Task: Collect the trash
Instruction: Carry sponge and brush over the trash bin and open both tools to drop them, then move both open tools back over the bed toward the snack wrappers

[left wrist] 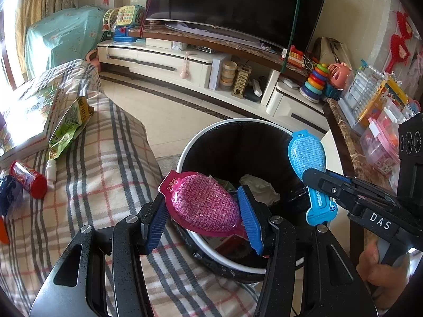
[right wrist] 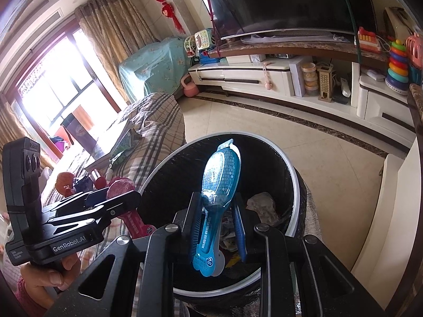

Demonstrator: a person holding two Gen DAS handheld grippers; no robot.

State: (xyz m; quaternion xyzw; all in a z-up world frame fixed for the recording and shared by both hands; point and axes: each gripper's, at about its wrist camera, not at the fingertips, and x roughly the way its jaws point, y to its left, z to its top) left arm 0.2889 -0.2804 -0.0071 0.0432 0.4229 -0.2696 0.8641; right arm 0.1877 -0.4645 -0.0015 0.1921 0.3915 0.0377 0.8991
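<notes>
both wrist views look steeply down, close over the bin (left wrist: 267, 125).

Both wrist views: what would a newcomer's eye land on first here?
Two bright packets held over the black-lined bin: a pink packet clamped in the left gripper at the bin's near rim, and a blue packet standing upright in the right gripper above the crumpled paper already inside. Beyond them, a dark TV fills the far wall, and more litter lies on the plaid cover to the left.
</notes>
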